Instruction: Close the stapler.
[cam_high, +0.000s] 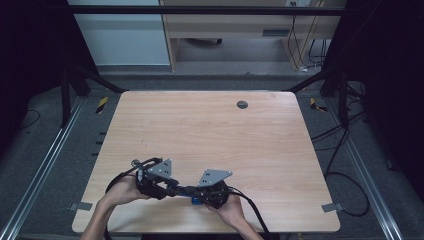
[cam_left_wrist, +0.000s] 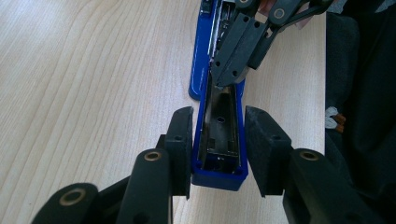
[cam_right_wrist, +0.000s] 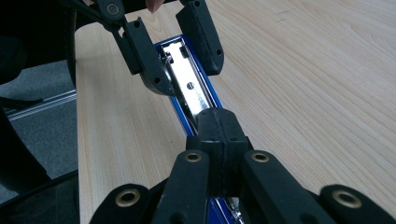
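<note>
A blue stapler (cam_left_wrist: 219, 173) lies swung open on the wooden table (cam_high: 210, 130) near its front edge, with its shiny metal channel (cam_right_wrist: 189, 86) facing up. My left gripper (cam_left_wrist: 218, 116) is open and straddles the stapler's near end. Its left pad (cam_left_wrist: 181, 135) is against the blue side, and the other pad stands slightly off. My right gripper (cam_right_wrist: 215, 114) is shut, and its joined tips press down into the metal channel. In the left gripper view, the right gripper (cam_left_wrist: 223, 81) comes in from the top. In the high view, both grippers (cam_high: 172, 189) (cam_high: 194, 191) meet tip to tip over the stapler (cam_high: 196, 200).
A dark round cable hole (cam_high: 242, 104) sits at the table's far side. Black cables trail from both grippers toward the person. The table's front edge lies just behind the hands. Metal rails run along the floor on both sides.
</note>
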